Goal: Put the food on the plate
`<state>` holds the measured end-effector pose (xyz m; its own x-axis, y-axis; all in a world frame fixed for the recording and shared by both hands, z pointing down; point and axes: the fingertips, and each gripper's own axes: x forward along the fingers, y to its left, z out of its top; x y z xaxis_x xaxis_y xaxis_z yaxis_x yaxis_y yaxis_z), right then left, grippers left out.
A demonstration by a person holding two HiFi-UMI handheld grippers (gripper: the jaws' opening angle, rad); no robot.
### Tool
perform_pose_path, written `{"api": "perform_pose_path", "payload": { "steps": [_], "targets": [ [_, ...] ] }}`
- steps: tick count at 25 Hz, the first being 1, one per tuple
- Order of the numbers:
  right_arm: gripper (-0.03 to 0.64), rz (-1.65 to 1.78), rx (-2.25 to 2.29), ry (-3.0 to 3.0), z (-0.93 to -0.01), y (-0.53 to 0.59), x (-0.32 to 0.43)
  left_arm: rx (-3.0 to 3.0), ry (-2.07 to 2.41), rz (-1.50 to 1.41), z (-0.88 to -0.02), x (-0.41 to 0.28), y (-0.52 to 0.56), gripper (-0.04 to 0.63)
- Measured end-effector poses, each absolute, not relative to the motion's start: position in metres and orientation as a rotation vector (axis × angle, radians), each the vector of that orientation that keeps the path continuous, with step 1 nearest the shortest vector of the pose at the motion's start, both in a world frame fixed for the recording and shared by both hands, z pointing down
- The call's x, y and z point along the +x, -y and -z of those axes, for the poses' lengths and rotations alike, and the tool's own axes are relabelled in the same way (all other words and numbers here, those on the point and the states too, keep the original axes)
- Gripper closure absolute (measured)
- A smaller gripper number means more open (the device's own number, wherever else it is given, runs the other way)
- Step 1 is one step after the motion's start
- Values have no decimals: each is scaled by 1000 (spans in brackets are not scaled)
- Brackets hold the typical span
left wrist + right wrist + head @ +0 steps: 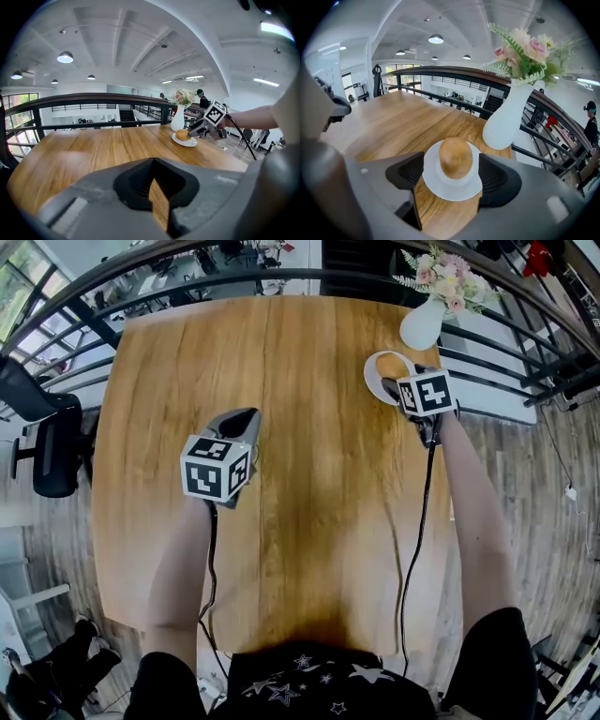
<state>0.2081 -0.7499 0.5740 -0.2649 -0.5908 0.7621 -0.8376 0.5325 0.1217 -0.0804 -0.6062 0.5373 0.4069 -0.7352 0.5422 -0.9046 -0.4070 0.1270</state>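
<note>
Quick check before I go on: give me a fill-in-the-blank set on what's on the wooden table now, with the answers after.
1. The rounded brown piece of food lies on a small round white ____.
2. The right gripper hangs over it with its jaws ____, touching nothing.
3. The white vase on the wooden table holds pink ____.
4. The left gripper, over bare wood, holds ____.

Missing words: plate; open; flowers; nothing.

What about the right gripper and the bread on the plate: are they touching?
Apart. In its own view the right gripper stands open, with bare plate showing between each jaw and the bread.
</note>
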Motion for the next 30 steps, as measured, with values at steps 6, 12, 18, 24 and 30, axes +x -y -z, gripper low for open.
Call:
{"api": "perform_pose_path", "payload": {
  "steps": [6,12,18,24,30],
  "targets": [
    [253,-423,1196,2043,-539,725,202,2267,1429,-561,-520,-90,575,595],
    [268,-405,1208,2097,-514,691,192,2303,1437,-561,-504,-95,543,595],
    [291,-440,1216,2172,-479,647,175,2340,1442,-523,-473,-100,513,596],
    [311,-466,1227,2222,-465,588,152,2388,1418,-482,-457,-104,471,596],
    [351,-501,1237,2278,-449,534,117,2432,1356,-482,-451,-118,433,595]
  ]
}}
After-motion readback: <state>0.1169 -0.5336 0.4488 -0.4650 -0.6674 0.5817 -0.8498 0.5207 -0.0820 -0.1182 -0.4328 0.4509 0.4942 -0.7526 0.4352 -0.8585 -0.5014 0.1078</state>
